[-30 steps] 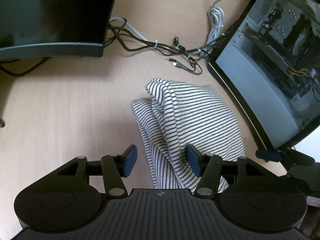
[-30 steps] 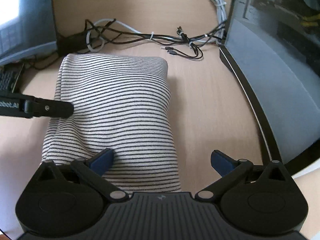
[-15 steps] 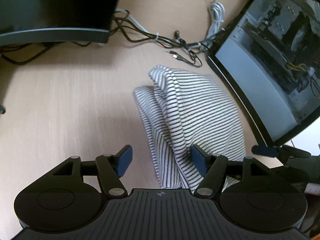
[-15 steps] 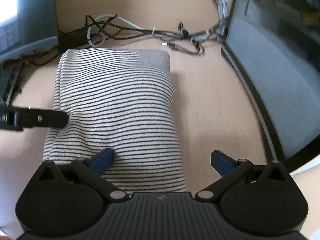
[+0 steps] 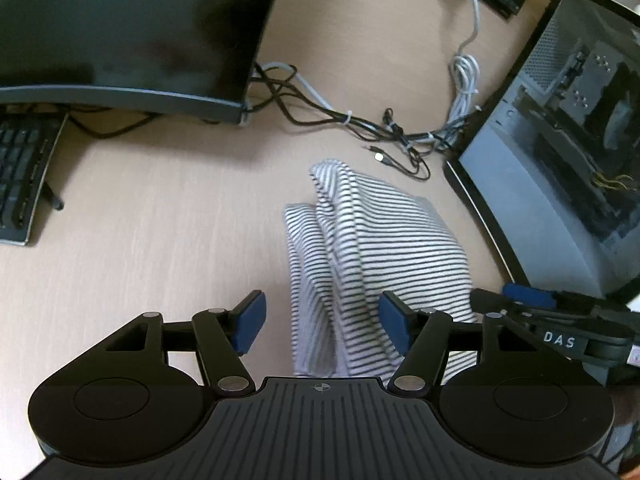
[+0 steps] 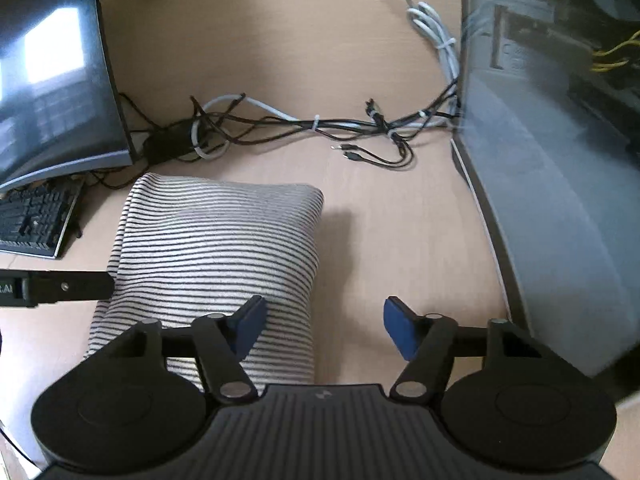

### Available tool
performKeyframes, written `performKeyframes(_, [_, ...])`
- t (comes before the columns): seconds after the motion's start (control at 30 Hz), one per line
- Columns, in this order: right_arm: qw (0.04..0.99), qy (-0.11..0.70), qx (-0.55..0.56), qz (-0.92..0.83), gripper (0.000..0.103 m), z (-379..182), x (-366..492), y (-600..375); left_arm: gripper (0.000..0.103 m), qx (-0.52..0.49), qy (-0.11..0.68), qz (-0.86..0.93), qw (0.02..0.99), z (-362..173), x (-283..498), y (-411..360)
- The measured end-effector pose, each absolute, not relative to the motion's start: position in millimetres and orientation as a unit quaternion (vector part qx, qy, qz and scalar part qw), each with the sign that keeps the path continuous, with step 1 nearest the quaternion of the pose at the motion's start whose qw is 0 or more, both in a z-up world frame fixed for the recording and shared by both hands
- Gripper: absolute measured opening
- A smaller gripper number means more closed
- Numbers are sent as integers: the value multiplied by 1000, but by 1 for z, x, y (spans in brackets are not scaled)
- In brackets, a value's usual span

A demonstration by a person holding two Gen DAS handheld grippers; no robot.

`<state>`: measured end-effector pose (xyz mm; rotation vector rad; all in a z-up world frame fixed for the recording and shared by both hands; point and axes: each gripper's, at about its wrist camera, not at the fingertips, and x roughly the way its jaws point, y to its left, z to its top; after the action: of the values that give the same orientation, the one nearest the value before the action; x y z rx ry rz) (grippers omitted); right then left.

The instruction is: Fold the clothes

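A black-and-white striped garment [image 5: 372, 256] lies folded into a thick bundle on the light wooden desk [image 5: 140, 240]. My left gripper [image 5: 322, 320] is open above the bundle's near left part, with cloth showing between its blue pads but not clamped. In the right wrist view the same garment [image 6: 216, 248] is a neat rectangle. My right gripper [image 6: 322, 326] is open over its near right edge, nothing gripped. The other gripper's finger [image 6: 60, 286] reaches in at the garment's left side.
A dark curved monitor [image 5: 120, 28] and a keyboard [image 5: 24, 176] stand at the left. A tangle of cables [image 5: 360, 124] lies beyond the garment. A glass-sided computer case [image 5: 560, 140] stands close on the right.
Both grippers have pulled back and risen from the garment, so more desk, monitor and keyboard show. The garment stays folded in place. Both stay open.
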<state>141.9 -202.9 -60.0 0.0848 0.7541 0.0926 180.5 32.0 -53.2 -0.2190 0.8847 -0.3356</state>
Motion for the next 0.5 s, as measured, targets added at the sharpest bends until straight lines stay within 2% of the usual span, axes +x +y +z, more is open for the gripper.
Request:
performKeyframes(0.07, [929,362,41,60,53,-61,146,-205,68,-94,419,-154,890,-49,177,21])
performKeyframes(0.27, [930,356,19,94,53,-66,167,-200,68,-90,403,-122,903,-44,168,5])
performKeyframes(0.33, [924,368,-5,99,53,-77,179,-192,69,-98,397,-113,906,-43,165,5])
performKeyframes(0.4, [920,378,-27,103,60,-87,189,-184,72,-104,394,-111,906,-43,163,4])
performKeyframes(0.5, [921,373,-37,109,61,-85,187,-182,74,-99,403,-117,902,-50,167,1])
